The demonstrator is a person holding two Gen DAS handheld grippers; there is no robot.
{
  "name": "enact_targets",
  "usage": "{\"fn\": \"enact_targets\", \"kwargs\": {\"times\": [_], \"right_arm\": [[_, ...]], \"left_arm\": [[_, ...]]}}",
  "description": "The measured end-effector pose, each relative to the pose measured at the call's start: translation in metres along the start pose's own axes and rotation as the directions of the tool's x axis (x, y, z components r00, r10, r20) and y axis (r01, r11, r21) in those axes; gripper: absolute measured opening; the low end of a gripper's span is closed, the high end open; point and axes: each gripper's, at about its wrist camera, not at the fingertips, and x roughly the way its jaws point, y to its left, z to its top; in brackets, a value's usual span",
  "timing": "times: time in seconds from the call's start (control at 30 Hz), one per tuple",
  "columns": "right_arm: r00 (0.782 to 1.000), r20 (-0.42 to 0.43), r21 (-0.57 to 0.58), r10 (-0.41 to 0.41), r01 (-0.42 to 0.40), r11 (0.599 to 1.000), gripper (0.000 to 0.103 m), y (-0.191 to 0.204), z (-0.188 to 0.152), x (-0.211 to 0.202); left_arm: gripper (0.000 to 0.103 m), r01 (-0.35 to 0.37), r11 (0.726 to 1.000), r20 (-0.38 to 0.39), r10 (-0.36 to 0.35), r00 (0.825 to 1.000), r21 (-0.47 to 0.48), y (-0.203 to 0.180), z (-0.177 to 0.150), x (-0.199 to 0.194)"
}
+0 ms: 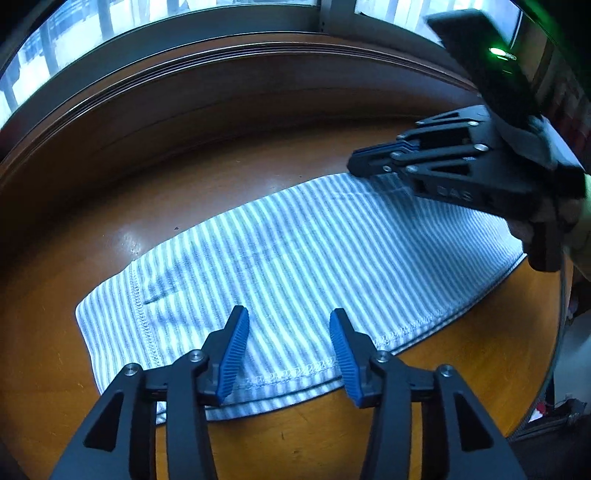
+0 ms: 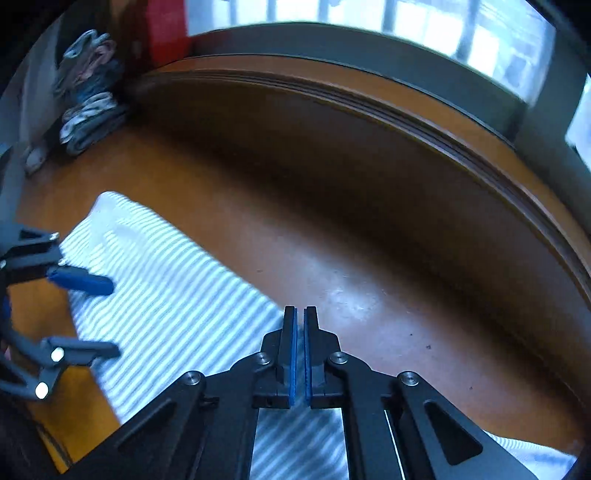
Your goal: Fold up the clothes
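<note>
Striped garment flat on the bench, one claw wide over its near hem, the other pinched together at its far edge.

Nearest in the left wrist view, the left claw point(image 1: 289, 354) stands spread wide with nothing between its blue pads, hanging over the stitched near hem of the striped garment point(image 1: 295, 266). The garment lies folded and flat on the brown wooden bench point(image 1: 110, 229), running away to the right. At its far right edge sits the right claw point(image 1: 360, 162), its pads pressed nearly together with only a thin slit showing; whether cloth is caught in that slit I cannot tell. In the right wrist view the stripes pass beneath that claw. Further back, in the bench's far left corner, there's a pile of clothes point(image 2: 90, 99), and windows point(image 2: 461, 33) run behind.
</note>
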Motion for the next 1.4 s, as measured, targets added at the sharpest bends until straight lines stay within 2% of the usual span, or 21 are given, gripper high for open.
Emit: {"fn": "enact_targets", "kwargs": {"times": [0.17,0.3,0.5,0.53,0.57,0.67,0.73,0.83,0.93,1.07,1.27,1.33,1.37,1.4], "right_arm": [[0.999,0.050,0.115,-0.004,-0.002,0.993,0.004,-0.030,-0.004,-0.020],[0.998,0.055,0.275,-0.002,-0.013,0.961,0.007,-0.076,-0.030,-0.052],[0.999,-0.043,0.243,-0.025,0.034,0.969,0.008,-0.071,-0.058,-0.045],[0.998,-0.052,0.238,-0.028,0.040,0.971,0.011,-0.068,-0.060,-0.039],[0.998,-0.053,0.232,-0.043,0.054,0.971,0.020,-0.066,-0.059,-0.035],[0.992,-0.038,0.221,-0.120,0.125,0.967,0.027,-0.066,-0.052,-0.025],[0.986,-0.035,0.258,-0.161,0.164,0.952,0.027,-0.075,-0.047,-0.020],[0.984,-0.040,0.326,-0.176,0.179,0.928,0.028,-0.093,-0.041,-0.019],[0.996,-0.027,0.259,-0.091,0.095,0.961,0.031,-0.090,-0.038,-0.022],[0.996,-0.060,0.091,-0.061,0.067,0.994,0.031,-0.076,-0.031,-0.019],[0.994,-0.101,-0.075,-0.044,0.037,0.997,0.030,-0.070,-0.012,-0.002],[0.993,-0.116,-0.071,-0.013,0.005,0.997,0.019,-0.071,-0.009,0.000],[0.993,-0.121,-0.059,0.014,-0.021,0.998,0.010,-0.064,-0.005,0.004],[0.992,-0.121,-0.061,0.022,-0.029,0.998,0.007,-0.057,-0.003,0.006]], "left_arm": [[0.044,0.004,1.000,0.000,-0.004,1.000,0.001,-0.005,0.003,0.002],[0.049,0.018,1.000,0.003,-0.018,1.000,-0.009,-0.009,0.006,0.004],[0.054,0.002,1.000,-0.001,-0.002,1.000,0.019,-0.023,0.010,0.009],[0.054,0.000,1.000,-0.002,0.000,1.000,0.021,-0.025,0.010,0.009],[0.054,-0.002,1.000,-0.003,0.002,1.000,0.022,-0.027,0.011,0.010],[0.054,-0.004,1.000,-0.005,0.004,1.000,0.020,-0.031,0.013,0.011],[0.054,-0.005,1.000,-0.006,0.005,1.000,0.019,-0.033,0.014,0.013],[0.054,-0.008,1.000,-0.006,0.008,1.000,0.018,-0.038,0.017,0.014],[0.055,-0.007,1.000,-0.006,0.007,1.000,0.018,-0.043,0.020,0.016],[0.059,-0.012,1.000,-0.011,0.012,1.000,0.023,-0.051,0.023,0.020],[0.059,-0.016,1.000,-0.018,0.017,1.000,0.021,-0.062,0.030,0.025],[0.059,-0.018,1.000,-0.019,0.019,1.000,0.020,-0.066,0.032,0.027],[0.059,-0.019,1.000,-0.019,0.019,1.000,0.019,-0.068,0.033,0.027],[0.059,-0.020,1.000,-0.019,0.020,1.000,0.018,-0.070,0.034,0.028]]}}
